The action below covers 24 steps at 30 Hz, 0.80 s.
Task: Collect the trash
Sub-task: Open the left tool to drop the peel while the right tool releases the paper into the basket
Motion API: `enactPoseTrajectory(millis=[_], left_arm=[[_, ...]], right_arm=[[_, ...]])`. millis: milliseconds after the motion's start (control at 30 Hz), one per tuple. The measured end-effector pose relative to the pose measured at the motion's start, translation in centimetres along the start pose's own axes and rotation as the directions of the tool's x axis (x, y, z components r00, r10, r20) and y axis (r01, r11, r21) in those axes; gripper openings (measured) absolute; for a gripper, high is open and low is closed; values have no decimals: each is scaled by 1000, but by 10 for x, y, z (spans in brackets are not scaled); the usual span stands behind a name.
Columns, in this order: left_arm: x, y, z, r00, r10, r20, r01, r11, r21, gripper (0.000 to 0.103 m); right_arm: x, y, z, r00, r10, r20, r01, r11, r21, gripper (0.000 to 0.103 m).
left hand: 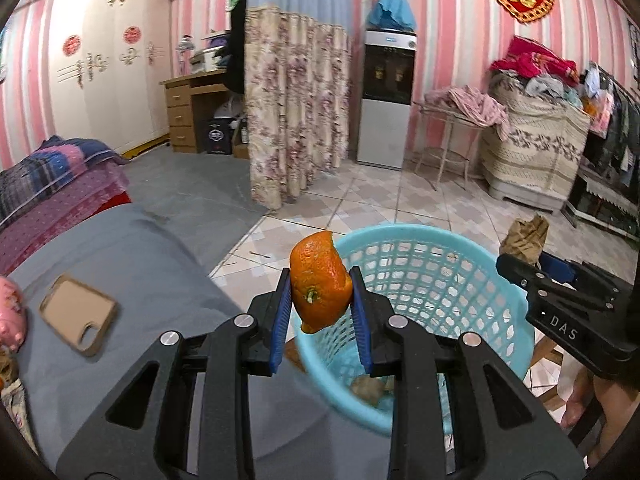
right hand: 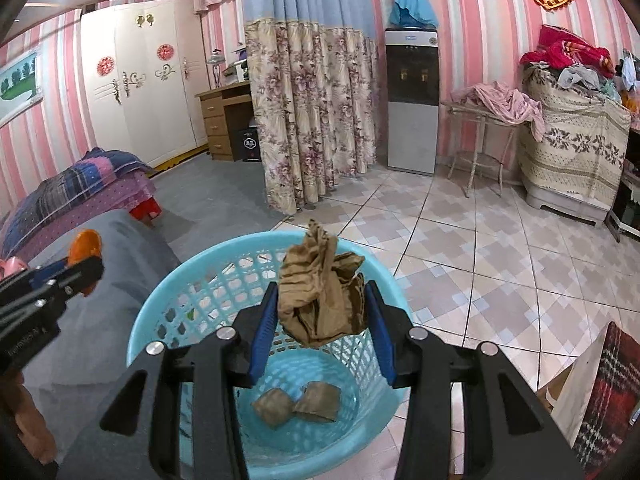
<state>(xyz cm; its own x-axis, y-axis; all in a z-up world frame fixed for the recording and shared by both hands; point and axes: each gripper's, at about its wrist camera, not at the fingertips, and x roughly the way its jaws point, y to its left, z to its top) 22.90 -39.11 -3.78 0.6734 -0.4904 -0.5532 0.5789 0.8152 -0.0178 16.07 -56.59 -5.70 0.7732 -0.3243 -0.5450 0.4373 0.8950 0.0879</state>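
Observation:
My left gripper [left hand: 320,300] is shut on an orange peel [left hand: 320,284] and holds it at the near left rim of a light blue plastic basket [left hand: 480,280]. My right gripper [right hand: 322,304] is shut on a crumpled brown paper [right hand: 320,296] and holds it above the basket's [right hand: 160,300] open mouth. Two crumpled brown paper wads [right hand: 298,402] lie on the basket's bottom. The right gripper [left hand: 560,296] with its paper [left hand: 524,236] shows at the right of the left wrist view. The left gripper [right hand: 60,276] with the peel [right hand: 84,246] shows at the left of the right wrist view.
A grey-covered bed [left hand: 132,264] lies to the left with a tan phone case [left hand: 78,314] and a pink object [left hand: 10,312] on it. A floral curtain [left hand: 292,108], water dispenser [left hand: 386,100] and small table [left hand: 448,136] stand beyond on tiled floor. A plaid bag [right hand: 608,404] sits at right.

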Motion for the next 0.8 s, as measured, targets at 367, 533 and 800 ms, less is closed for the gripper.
enactPoseTrajectory(millis=[367,533,800], left_arm=[[47,-25,10,998,-43,-48,46,997,59,53],[46,-9,16,999,11,-31,-10,1000,28,77],[12,29,19,993,111,28,-110,994,-24,94]], right_arm=[[2,-5,1,1000,-20,1,20,1000,0,43],[5,-2,-1,1000,-19,-7,19,1000,-6,43],[7,19,-2,1000,-5,-4,5,999,-38,43]])
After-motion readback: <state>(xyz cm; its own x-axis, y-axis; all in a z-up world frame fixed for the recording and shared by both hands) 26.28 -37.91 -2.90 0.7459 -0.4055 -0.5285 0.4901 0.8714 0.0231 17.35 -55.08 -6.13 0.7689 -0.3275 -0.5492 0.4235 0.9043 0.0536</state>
